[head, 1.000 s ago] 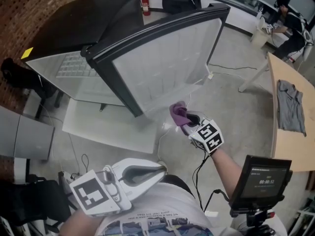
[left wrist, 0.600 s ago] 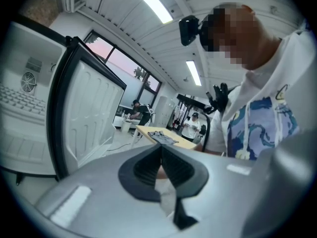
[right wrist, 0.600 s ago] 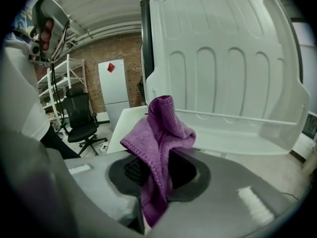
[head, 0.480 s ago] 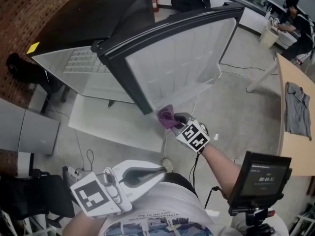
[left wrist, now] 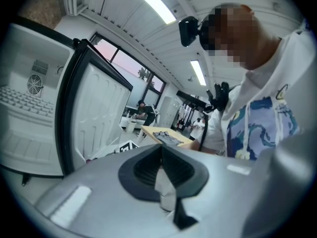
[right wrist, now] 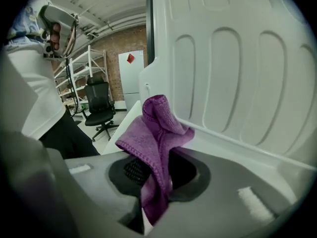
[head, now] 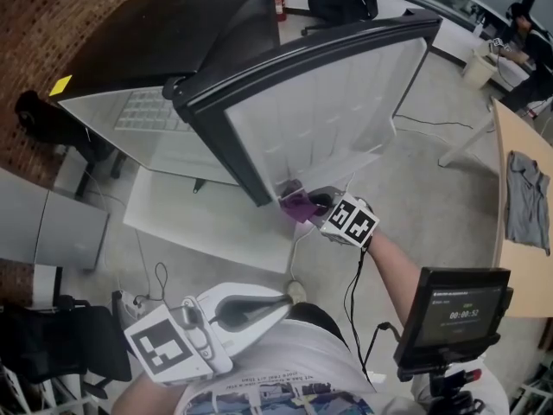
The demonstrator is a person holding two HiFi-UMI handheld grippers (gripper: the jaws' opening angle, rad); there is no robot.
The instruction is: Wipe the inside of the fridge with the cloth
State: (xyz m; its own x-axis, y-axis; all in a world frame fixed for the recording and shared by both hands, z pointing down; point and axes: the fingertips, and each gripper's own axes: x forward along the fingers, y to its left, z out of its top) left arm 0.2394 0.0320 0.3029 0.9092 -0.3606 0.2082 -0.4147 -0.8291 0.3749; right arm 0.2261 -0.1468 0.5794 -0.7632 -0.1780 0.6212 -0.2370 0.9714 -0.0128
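A black fridge stands with its door swung wide, white inner lining showing. My right gripper is shut on a purple cloth and holds it against the lower inner edge of the door. In the right gripper view the cloth bunches up out of the closed jaws, right beside the door's ribbed white lining. My left gripper hangs low near my body, away from the fridge, jaws shut with nothing between them. The fridge's white interior shows at the left of the left gripper view.
A wooden table with a grey garment stands at the right. A tripod-mounted screen is near my right arm. Cables trail on the concrete floor. Office chairs and a seated person are farther back.
My right gripper has carried the purple cloth left and down to the bottom inner edge of the open door. The left gripper has stayed put.
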